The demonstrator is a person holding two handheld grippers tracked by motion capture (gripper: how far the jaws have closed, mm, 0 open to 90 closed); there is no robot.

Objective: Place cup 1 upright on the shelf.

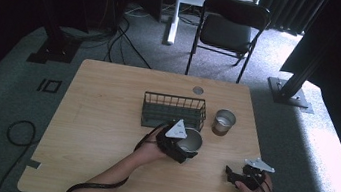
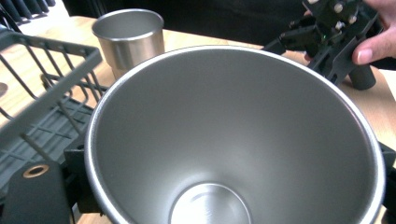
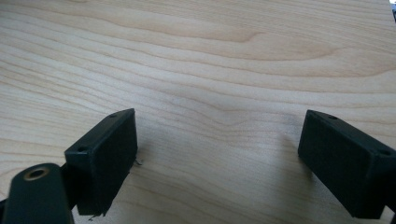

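Note:
A wide tapered steel cup (image 2: 233,130) sits between the jaws of my left gripper (image 1: 185,146), which is shut on its wall near the rim; I look straight into its empty inside. In the high view this cup (image 1: 193,139) is just in front of the dark wire basket (image 1: 174,110). A second, smaller steel cup (image 1: 224,121) stands upright to the right of the basket, also seen as the far cup (image 2: 129,35). My right gripper (image 3: 217,158) stands open over bare wood, near the table's front right (image 1: 234,175).
The wooden table (image 1: 103,132) has a round grommet hole (image 1: 198,90) behind the basket. A black folding chair (image 1: 228,31) stands beyond the far edge. Cables lie on the carpet at the left. The left half of the table is bare wood.

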